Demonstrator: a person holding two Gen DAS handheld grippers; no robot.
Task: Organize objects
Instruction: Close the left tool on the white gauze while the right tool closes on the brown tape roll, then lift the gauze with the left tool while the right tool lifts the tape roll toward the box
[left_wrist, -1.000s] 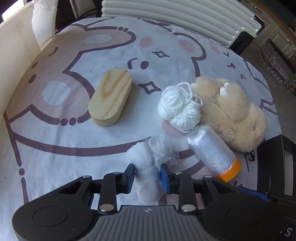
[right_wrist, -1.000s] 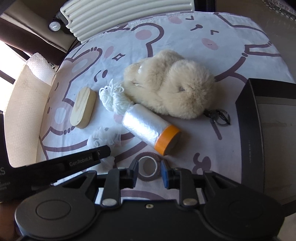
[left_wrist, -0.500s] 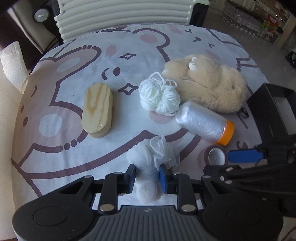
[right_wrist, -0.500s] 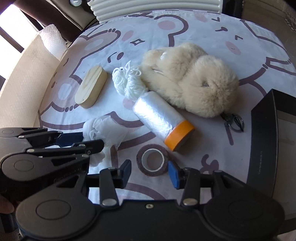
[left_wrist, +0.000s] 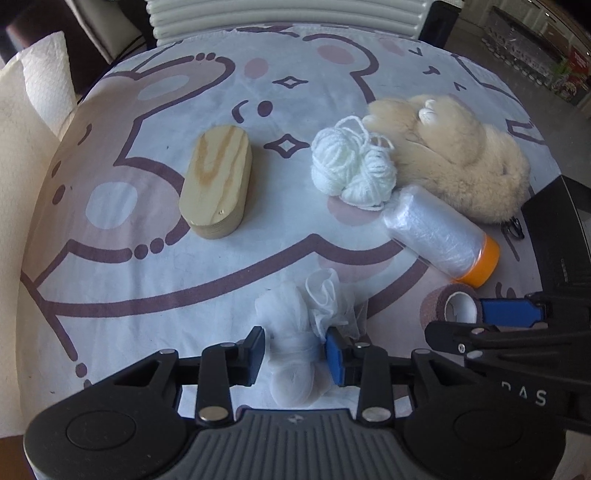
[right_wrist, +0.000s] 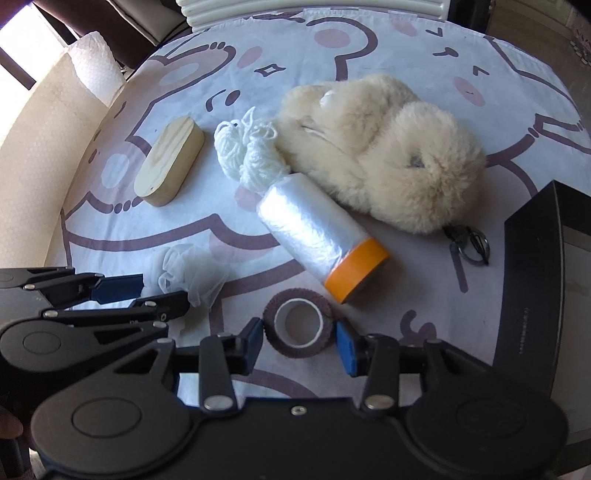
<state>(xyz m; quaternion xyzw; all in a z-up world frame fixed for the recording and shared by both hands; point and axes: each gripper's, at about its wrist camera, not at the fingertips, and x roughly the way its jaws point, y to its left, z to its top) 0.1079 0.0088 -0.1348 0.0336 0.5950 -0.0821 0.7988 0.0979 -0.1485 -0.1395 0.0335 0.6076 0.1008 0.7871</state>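
Left gripper (left_wrist: 294, 349) jaws pinching mesh bundle (left_wrist: 295, 332); right gripper (right_wrist: 299, 343) jaws spread around tape roll (right_wrist: 298, 322) — center, then squeeze evenly.

Both wrist feeds come through bright and sharp for me, with no motion blur. Daylight enters from the upper left: in the right wrist view the window (right_wrist: 22, 40) is blown out to pure white, and the cream padding (right_wrist: 40, 155) beside it is washed pale. On the bench cloth (left_wrist: 295, 92) shadows are soft and short, falling toward the right and toward me, as under the wooden block (left_wrist: 218, 184) and the film roll (right_wrist: 317, 229). That roll carries small glints on its plastic. The fisheye bends everything hard: the bench bulges like a dome, and the corners fall into dark vignette. The black gripper bodies near the lens read as nearly featureless dark shapes.
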